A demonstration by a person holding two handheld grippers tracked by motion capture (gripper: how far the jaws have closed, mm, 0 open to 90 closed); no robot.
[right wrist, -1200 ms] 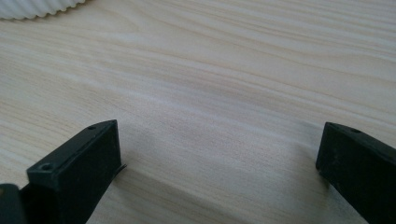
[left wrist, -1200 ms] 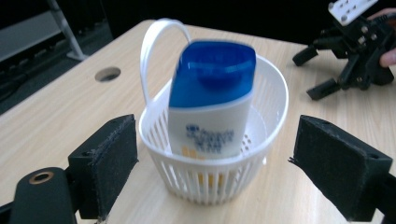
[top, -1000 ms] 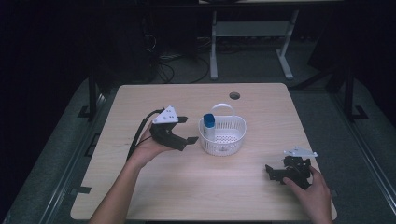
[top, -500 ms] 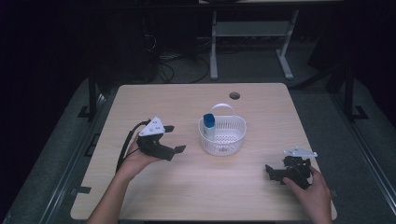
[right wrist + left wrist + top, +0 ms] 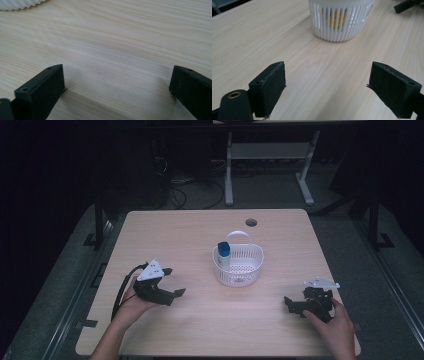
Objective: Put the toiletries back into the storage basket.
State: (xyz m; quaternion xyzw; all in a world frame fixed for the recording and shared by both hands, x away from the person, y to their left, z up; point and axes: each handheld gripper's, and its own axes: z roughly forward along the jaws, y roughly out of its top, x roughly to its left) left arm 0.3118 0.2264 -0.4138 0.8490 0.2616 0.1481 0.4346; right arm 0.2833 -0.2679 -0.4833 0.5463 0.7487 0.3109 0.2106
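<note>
**Light basket, empty jaws on both sides**

The white basket (image 5: 239, 266) stands upright near the middle of the table (image 5: 165, 235), with a blue-capped bottle (image 5: 223, 255) standing inside against its left wall. It looks to be thin moulded plastic with slotted walls and a hoop handle (image 5: 238, 236) — light, fairly stiff at the rim, but likely to flex if squeezed hard across the ribs. Its smooth plastic could slip between flat pads, so the handle or the rolled rim seems the safer place to take hold; a grip on the rim beside the bottle would keep the load from tipping the basket. The bottle adds a little weight on one side. What shows through the slots in the left gripper view is yellow and blue, though the label cannot be read.

The left gripper (image 5: 171, 285) sits low over the table well to the left of the basket, its jaws spread wide with nothing between them. In its own view the basket (image 5: 340, 18) lies straight ahead and apart from the pads (image 5: 273, 82).

The right gripper (image 5: 292, 304) rests near the table's front right corner, farther from the basket, jaws also wide and empty; its view catches just the basket's ribbed foot (image 5: 22, 4) at the upper left — off its line of approach.
</note>
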